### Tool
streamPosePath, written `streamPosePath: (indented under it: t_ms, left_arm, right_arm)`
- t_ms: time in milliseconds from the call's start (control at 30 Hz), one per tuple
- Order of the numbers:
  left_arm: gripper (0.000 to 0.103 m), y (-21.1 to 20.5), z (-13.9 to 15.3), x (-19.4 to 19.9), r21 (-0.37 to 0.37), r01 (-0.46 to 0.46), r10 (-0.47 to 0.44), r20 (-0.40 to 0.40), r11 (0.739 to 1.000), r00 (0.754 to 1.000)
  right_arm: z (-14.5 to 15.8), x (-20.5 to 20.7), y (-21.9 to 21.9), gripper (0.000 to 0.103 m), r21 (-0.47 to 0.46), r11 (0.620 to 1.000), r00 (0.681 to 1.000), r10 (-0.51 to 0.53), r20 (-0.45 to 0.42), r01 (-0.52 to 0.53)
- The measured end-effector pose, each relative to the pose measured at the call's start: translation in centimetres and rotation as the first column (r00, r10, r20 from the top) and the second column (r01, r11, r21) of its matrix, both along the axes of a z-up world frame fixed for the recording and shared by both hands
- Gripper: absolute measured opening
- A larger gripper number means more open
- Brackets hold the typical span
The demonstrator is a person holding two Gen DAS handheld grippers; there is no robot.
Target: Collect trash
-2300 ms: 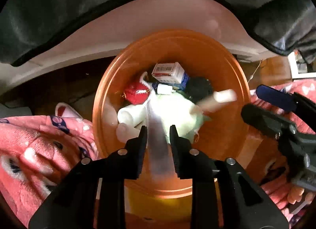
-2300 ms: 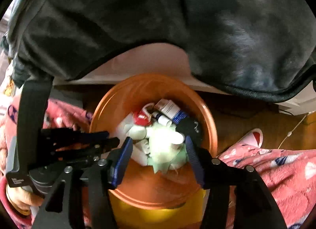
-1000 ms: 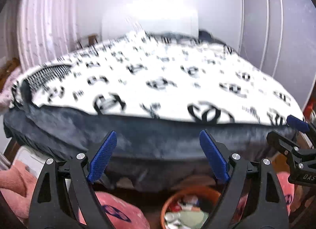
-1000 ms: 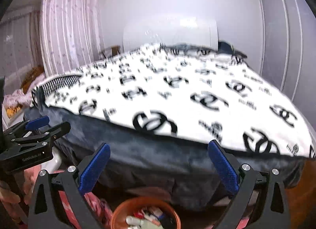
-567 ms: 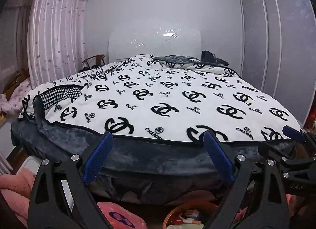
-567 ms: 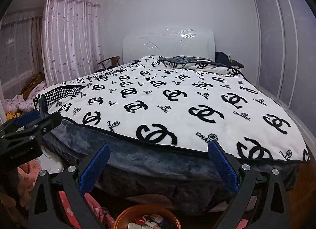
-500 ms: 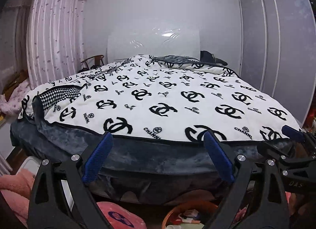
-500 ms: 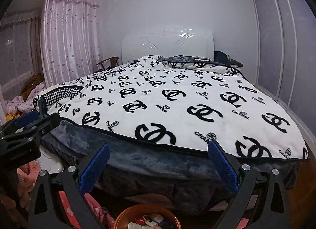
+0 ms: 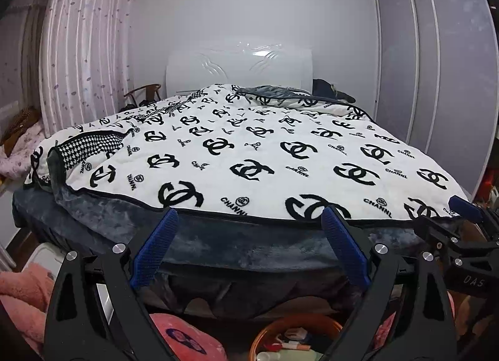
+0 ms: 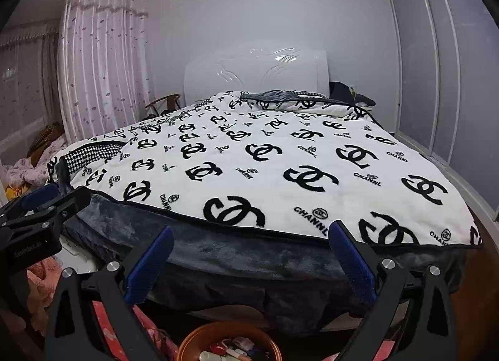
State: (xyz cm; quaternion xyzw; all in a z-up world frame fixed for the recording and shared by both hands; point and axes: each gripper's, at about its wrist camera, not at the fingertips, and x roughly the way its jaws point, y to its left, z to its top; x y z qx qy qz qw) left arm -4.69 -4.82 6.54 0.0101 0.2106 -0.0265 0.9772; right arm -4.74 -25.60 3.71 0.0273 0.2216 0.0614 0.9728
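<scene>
An orange bin (image 9: pixel 274 328) holding several pieces of trash sits on the floor at the foot of the bed, at the bottom of the left wrist view. It also shows at the bottom of the right wrist view (image 10: pixel 193 340). My left gripper (image 9: pixel 249 245) is open and empty, raised above the bin and facing the bed. My right gripper (image 10: pixel 249 261) is open and empty, also raised above the bin. Each gripper shows at the edge of the other's view.
A large bed with a white logo-printed blanket (image 9: pixel 249 155) over a dark grey cover (image 10: pixel 249 261) fills both views. Pink curtains (image 10: pixel 103 58) hang at left, a grey wardrobe (image 9: pixel 436 58) stands at right. My pink pyjama legs (image 9: pixel 184 340) flank the bin.
Both grippers lifted from over the bin and tilted up to face the bed. The left gripper let go of a piece of trash and opened wide. Over the last half second little moved.
</scene>
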Motion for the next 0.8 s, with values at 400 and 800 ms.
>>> streamPosePath:
  t_ms: [400,800]
  left_arm:
    - [0.091,-0.19,0.06,-0.17,0.002,0.006,-0.006,-0.001,1.000,1.000]
    - [0.091,-0.49,0.05,-0.31,0.003,0.016,-0.016,-0.009,1.000,1.000]
  right_arm:
    - [0.16,-0.60,-0.43,0.097,0.009,1.000,1.000,-0.009,0.000,0.009]
    - [0.21,-0.60,-0.48,0.098,0.011,1.000,1.000,-0.011,-0.006,0.011]
